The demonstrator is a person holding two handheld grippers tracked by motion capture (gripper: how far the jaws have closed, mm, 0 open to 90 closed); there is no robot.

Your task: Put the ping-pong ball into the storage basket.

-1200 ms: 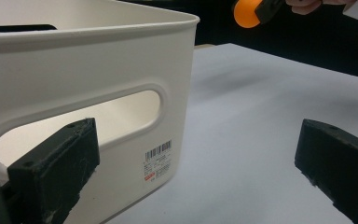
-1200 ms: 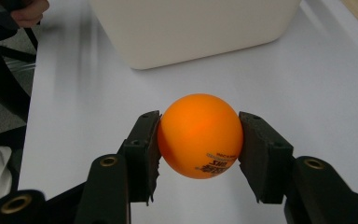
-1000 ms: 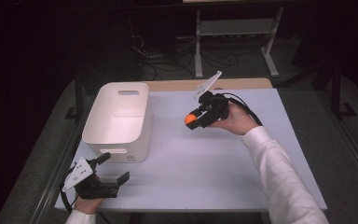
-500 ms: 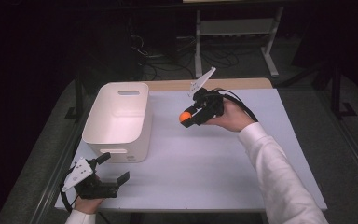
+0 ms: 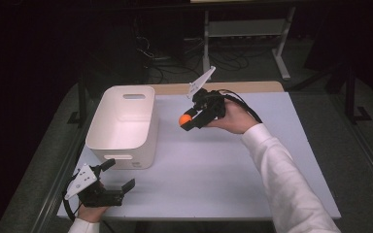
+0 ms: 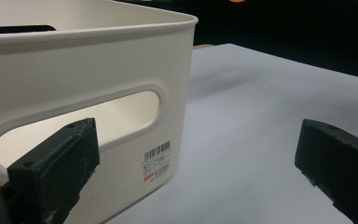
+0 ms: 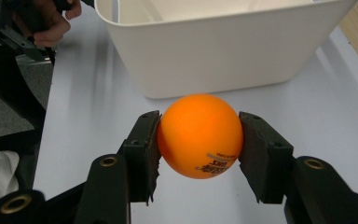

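Observation:
An orange ball [image 7: 199, 135] with dark print sits pinched between the two black pads of my right gripper [image 7: 199, 144]. In the high view that gripper [image 5: 188, 121] is lifted above the table, just right of the white bin [image 5: 126, 141], with the ball [image 5: 185, 118] at its tip. The bin [image 7: 223, 51] is open-topped, has handle slots, and looks empty inside. My left gripper [image 5: 119, 174] rests at the table's front left corner, jaws wide apart and nothing between them. Its own view shows the bin's handle slot [image 6: 74, 121] close ahead.
The white table [image 5: 213, 170] has a wooden strip [image 5: 223, 87] along its far edge. Behind it stand a metal rack [image 5: 243, 29] and loose cables on the floor. The surroundings are dark. A barcode label [image 6: 156, 161] marks the bin's near wall.
My right gripper has carried the orange ball left and upward, closer to the bin's right wall. The left gripper has stayed in place.

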